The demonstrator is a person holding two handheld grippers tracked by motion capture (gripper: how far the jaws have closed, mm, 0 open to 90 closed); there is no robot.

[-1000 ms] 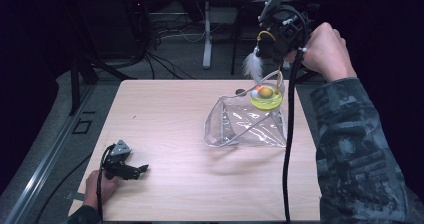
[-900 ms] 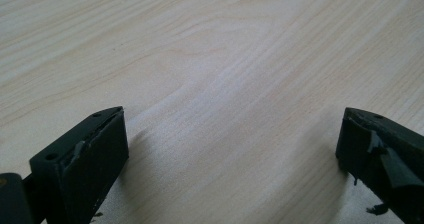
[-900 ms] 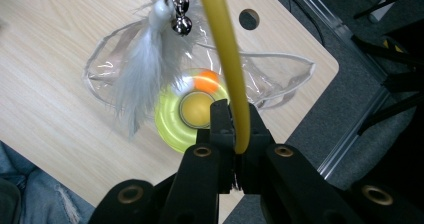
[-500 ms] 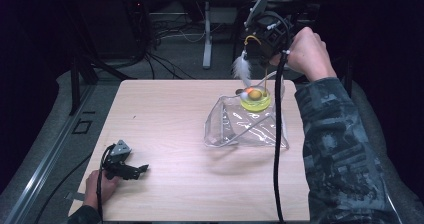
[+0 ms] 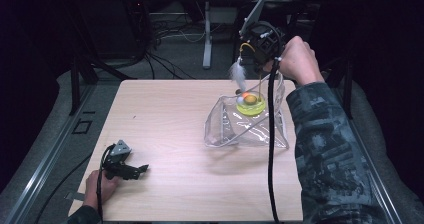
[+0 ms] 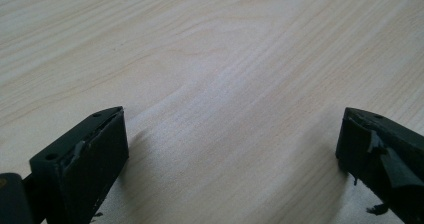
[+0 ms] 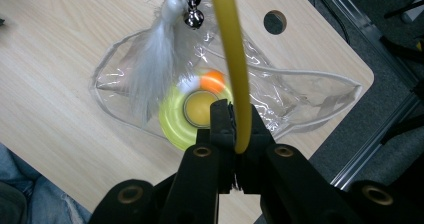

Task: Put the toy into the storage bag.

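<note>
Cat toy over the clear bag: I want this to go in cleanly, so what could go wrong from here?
The right gripper is shut on the yellow wand, while the white feather and bells dangle near the clear bag rim; they could land outside it. The left gripper rests open far off on the table, so the unsteadied bag might shift or collapse.

A pale wooden table (image 5: 165,119) has a round hole (image 7: 275,21) near one corner. Cables (image 5: 165,39) and a white stand (image 5: 207,39) lie on the floor beyond.
</note>
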